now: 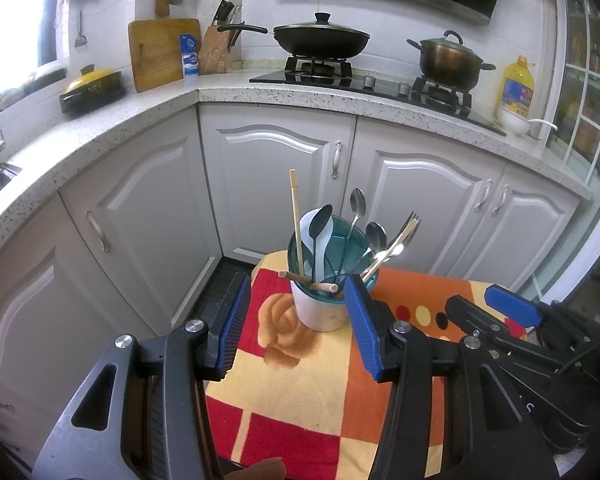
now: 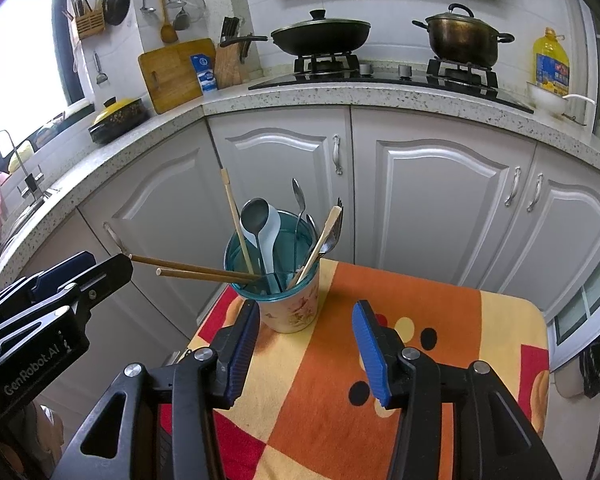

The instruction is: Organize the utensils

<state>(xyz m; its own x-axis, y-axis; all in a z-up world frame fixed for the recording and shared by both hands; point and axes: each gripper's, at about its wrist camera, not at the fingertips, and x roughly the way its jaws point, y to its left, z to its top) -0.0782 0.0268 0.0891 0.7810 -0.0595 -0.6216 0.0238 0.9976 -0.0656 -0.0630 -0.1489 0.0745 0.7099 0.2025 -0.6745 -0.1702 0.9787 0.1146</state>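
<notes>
bare cloth (image 2: 440, 320) right of the cup (image 2: 290, 308); chopsticks (image 2: 196, 270) block its left.

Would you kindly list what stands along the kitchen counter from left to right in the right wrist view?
Yellow-lidded black casserole → wooden cutting board → wooden knife block → lidded black wok → lidded bronze stockpot → yellow oil bottle.

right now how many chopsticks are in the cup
4. One chopstick stands upright at the cup's left; another leans right by the fork; two lie tilted over the left rim. Others may hide inside.
</notes>
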